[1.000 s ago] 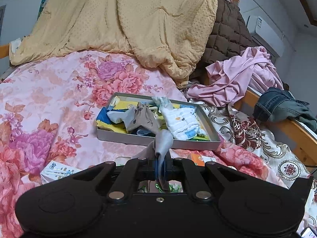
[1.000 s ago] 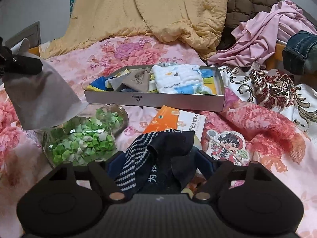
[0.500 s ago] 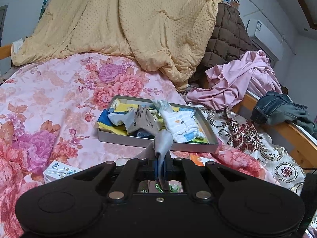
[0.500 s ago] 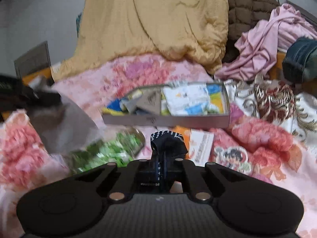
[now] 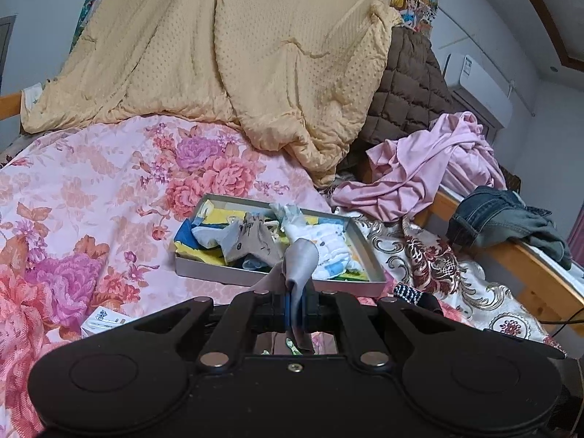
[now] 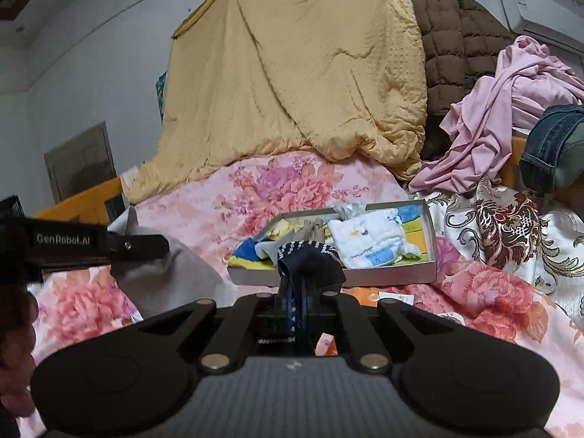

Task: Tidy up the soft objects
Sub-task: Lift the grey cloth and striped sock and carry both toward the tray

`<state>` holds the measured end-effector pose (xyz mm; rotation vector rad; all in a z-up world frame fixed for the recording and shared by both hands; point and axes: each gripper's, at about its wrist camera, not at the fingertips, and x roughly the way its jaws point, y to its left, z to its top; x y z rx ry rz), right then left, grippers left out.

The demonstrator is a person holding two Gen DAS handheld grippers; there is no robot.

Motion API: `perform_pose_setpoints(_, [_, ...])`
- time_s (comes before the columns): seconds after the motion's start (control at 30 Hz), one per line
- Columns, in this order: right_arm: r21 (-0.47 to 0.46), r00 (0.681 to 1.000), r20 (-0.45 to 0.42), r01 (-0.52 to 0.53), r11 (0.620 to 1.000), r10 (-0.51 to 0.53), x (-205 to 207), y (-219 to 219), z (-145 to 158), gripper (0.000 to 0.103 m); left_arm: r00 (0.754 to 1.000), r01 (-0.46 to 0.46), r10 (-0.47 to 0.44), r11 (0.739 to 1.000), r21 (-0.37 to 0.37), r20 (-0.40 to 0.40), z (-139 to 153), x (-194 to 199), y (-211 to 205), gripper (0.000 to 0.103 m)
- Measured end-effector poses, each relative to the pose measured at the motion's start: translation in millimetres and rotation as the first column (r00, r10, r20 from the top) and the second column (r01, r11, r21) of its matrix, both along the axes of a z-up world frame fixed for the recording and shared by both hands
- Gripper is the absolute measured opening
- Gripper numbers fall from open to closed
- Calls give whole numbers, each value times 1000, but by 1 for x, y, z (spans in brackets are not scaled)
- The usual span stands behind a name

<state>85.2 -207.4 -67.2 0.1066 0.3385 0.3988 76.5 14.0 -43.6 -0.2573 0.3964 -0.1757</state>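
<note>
A shallow grey box (image 5: 277,278) sits on the floral bedspread and holds several small cloth items, among them a white baby cloth (image 5: 328,242) and a taupe sock (image 5: 252,242). It also shows in the right wrist view (image 6: 335,277). My left gripper (image 5: 296,310) is shut on a grey cloth (image 5: 299,262) and holds it above the bed, short of the box. That gripper (image 6: 160,246) and its hanging grey cloth (image 6: 175,281) show at left in the right wrist view. My right gripper (image 6: 297,306) is shut on a navy dotted sock (image 6: 310,259), lifted in front of the box.
A yellow quilt (image 5: 233,54) hangs behind the box. Pink clothes (image 5: 430,168) and jeans (image 5: 500,219) lie on the wooden bed rail at right. A small white packet (image 5: 106,323) lies at lower left. An orange carton (image 6: 368,294) lies below the box.
My right gripper has closed on the navy sock and lifted it off the bed, so its view now sits higher. The left gripper with the grey cloth has drifted slightly.
</note>
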Motion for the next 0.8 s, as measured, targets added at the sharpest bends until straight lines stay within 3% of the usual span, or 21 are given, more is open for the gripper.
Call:
perform_pose_setpoints(0.47, [-5,1000,12,9,1000,-9,-6,2,17,5,998,1,-1,1000,-1,60,15,3,8,5])
perform_pose_setpoints(0.8, [-24,997,70,14,1000,-13,41,10,46,5,992,20,-22,1000,20,123,29,45,12,5])
